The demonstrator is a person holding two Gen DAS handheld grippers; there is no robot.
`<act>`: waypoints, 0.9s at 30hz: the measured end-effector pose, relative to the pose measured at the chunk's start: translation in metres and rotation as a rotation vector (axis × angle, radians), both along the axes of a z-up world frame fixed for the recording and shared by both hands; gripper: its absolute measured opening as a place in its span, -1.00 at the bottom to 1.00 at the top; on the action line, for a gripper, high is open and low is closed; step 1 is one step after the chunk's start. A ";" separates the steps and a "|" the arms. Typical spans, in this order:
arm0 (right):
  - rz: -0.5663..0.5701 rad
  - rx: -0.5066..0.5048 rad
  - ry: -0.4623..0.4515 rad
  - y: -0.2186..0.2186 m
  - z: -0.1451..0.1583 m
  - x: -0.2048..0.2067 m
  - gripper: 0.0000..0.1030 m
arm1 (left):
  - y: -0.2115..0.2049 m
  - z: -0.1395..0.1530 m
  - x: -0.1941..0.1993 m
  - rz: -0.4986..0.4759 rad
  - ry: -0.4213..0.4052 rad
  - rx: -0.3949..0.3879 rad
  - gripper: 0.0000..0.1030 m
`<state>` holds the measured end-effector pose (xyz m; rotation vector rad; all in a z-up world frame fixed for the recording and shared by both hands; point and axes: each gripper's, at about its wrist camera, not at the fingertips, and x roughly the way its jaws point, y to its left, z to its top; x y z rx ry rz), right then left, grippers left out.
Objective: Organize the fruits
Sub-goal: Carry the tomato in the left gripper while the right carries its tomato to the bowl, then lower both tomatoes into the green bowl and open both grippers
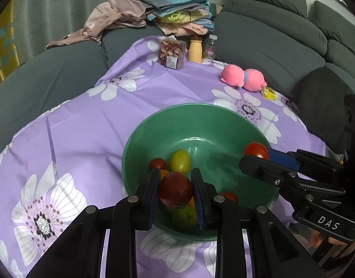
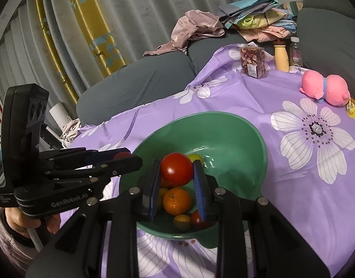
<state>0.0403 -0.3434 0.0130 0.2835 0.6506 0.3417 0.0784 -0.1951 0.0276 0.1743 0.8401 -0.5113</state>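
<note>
Each gripper holds a red tomato over the green bowl. The left gripper pinches the dark tomato. The right gripper pinches the bright tomato. Tomatoes look soft, smooth and light, so a gentle squeeze on the round sides seems best.

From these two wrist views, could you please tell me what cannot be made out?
- Fruit at the green bowl bottom: both views, partly hidden by the gripper fingers and held tomatoes; count unclear.
- Label on the dried-fruit box: too small to read.
- Yellow packet: right wrist view, cut off by the edge.
- Person: only a hand shows.
</note>
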 end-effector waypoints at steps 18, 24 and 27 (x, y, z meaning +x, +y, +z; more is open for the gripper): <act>-0.008 -0.078 0.045 0.001 -0.004 0.016 -0.45 | -0.020 -0.018 0.009 -0.043 0.033 0.082 -0.47; -0.010 -0.108 0.059 0.001 -0.007 0.019 -0.45 | -0.024 -0.020 0.011 -0.055 0.033 0.114 -0.47; -0.011 -0.122 0.067 0.001 -0.008 0.020 -0.45 | -0.025 -0.021 0.012 -0.059 0.034 0.127 -0.47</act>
